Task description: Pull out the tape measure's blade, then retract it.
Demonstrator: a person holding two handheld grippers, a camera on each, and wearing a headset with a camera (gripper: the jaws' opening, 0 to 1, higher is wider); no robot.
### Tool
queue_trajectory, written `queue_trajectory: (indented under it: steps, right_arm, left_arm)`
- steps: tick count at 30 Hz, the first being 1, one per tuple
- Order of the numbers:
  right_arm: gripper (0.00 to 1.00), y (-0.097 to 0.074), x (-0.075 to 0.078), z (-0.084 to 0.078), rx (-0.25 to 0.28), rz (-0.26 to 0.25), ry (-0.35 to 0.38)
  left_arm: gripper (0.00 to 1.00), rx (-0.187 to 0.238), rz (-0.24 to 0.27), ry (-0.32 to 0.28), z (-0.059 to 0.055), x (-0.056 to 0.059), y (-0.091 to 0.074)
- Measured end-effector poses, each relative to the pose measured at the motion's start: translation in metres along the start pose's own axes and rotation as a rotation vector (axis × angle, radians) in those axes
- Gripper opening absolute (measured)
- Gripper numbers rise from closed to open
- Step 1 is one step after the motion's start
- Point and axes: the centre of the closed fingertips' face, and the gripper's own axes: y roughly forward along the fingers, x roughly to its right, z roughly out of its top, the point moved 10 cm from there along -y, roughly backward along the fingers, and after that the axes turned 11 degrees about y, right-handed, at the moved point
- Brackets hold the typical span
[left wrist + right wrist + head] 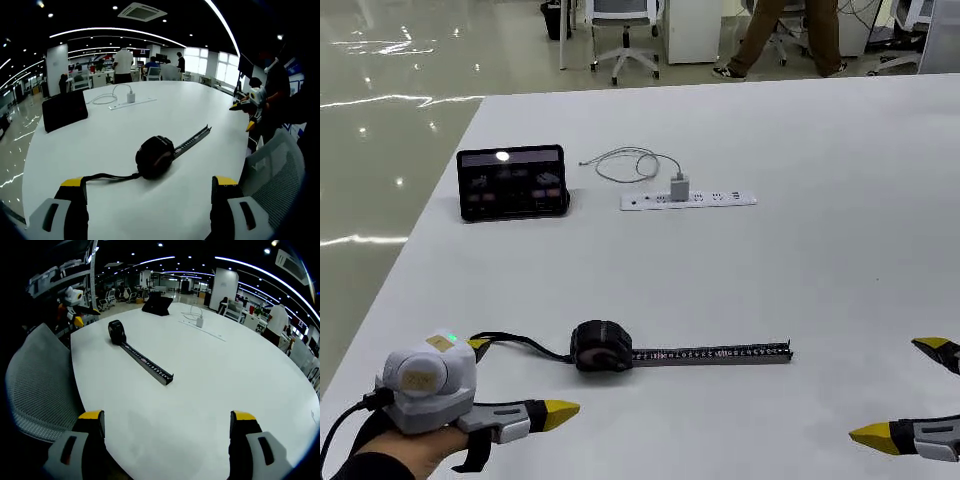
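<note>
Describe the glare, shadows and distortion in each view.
Head view: even light, white glare streaks on the glossy floor, only a faint shadow under the tape measure. Left gripper view: fisheye bows the ceiling light strips and the table edge. Right gripper view: same bowing; the mesh chair sits dim.

White tabletop [840,200] mostly bare, wide passage on the right half. Near edge: round black tape measure case [601,346], its dark marked blade [710,353] lying flat out to the right, thin black strap [515,343] trailing left up to the left gripper [520,377], jaws spread. Open surface between blade tip and right gripper [900,390], jaws also apart. Far side: upright black tablet [512,182], white power strip [689,200] with looped white cable [630,165], well apart from the tape. Grey mesh chair back [35,385] beside the table edge.
</note>
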Motion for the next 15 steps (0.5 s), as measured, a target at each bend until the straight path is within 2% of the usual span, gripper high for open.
queue_trajectory:
  steps: [2, 4, 10, 15]
  right_arm:
    - [1.0, 0.001, 0.002, 0.003, -0.004, 0.004, -0.015]
    - [1.0, 0.003, 0.003, 0.004, -0.013, 0.007, -0.027]
    - [1.0, 0.01, 0.007, 0.011, -0.029, 0.026, -0.048]
    - [1.0, 0.018, 0.01, 0.02, -0.039, 0.035, -0.088]
  left_arm:
    - [1.0, -0.01, 0.02, -0.004, 0.002, -0.001, 0.003]
    - [1.0, -0.008, 0.019, -0.022, 0.003, 0.0, 0.005]
    - [1.0, -0.003, 0.027, -0.036, 0.01, 0.011, 0.015]
    - [1.0, -0.001, 0.085, -0.065, 0.011, 0.016, 0.026]
